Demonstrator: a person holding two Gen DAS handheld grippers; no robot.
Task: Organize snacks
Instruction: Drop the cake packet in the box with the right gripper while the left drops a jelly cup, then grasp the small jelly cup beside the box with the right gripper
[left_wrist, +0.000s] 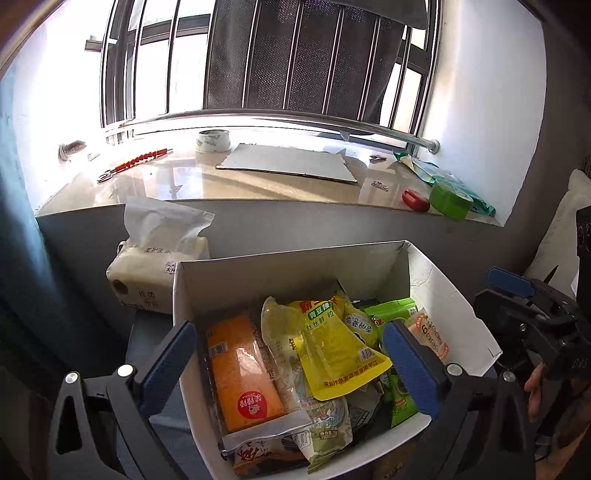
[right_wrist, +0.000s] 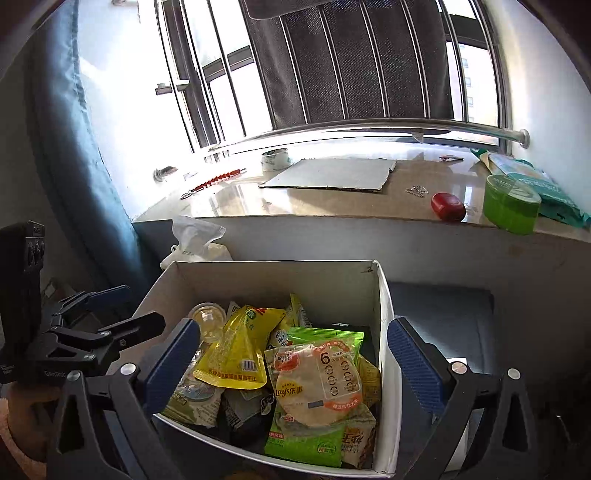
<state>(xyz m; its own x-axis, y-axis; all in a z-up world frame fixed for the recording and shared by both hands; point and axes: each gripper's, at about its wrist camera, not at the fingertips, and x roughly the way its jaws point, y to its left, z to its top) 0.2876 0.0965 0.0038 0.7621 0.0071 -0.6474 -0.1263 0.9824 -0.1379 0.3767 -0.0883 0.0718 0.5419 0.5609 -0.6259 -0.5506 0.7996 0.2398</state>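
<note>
Below a sunny windowsill (left_wrist: 280, 192), the white box (right_wrist: 258, 280) brims with snack bags while both grippers (left_wrist: 291, 350) (right_wrist: 293, 354) gape wide and empty; only the left view shows the orange pack (left_wrist: 240, 373).

Each gripper, the left gripper (left_wrist: 290, 354) and the right gripper (right_wrist: 293, 358), has black angular arms with triangular cut-outs, round silver screws at the joints and ribbed blue pads (left_wrist: 410, 365) on its fingers. White lettering marks the black housing.
</note>
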